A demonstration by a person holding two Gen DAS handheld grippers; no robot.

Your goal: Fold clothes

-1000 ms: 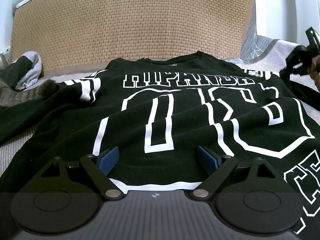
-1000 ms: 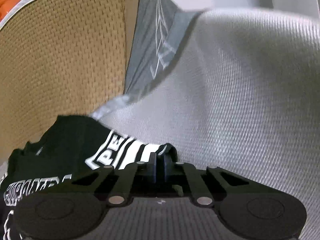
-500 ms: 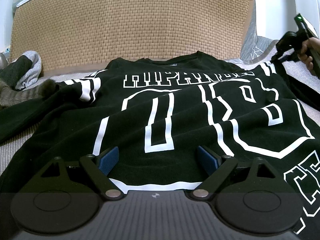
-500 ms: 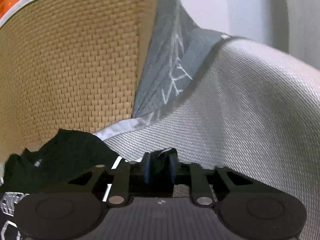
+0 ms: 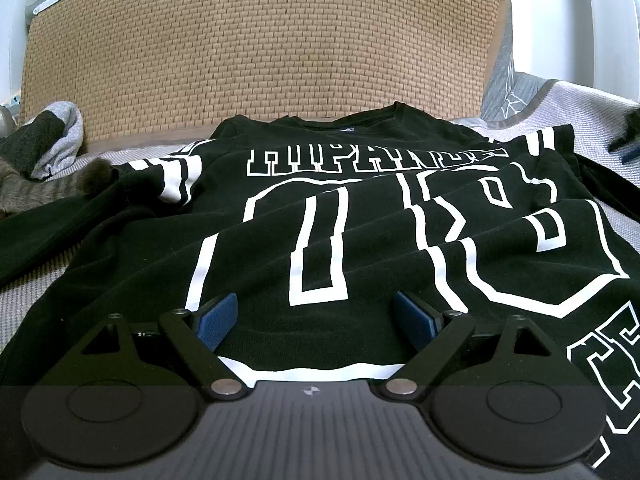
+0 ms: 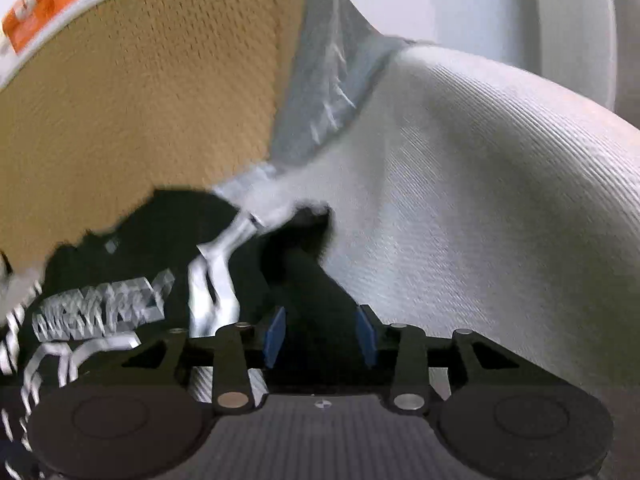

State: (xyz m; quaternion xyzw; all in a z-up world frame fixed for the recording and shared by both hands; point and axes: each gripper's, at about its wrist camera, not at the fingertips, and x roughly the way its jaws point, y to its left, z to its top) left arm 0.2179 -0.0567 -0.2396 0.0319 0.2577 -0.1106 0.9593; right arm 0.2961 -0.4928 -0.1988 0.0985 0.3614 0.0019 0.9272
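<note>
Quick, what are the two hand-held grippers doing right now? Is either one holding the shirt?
Left hand-held gripper: open, holding nothing.
Right hand-held gripper: jaws just opening, black sleeve between the pads, no longer pinched.

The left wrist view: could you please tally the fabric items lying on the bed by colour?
Black with white print: 1, the black jersey top
Grey: 1, the grey garment at the left edge
Grey striped: 1, cloth beside it, too cropped to name
Total: 3
</note>
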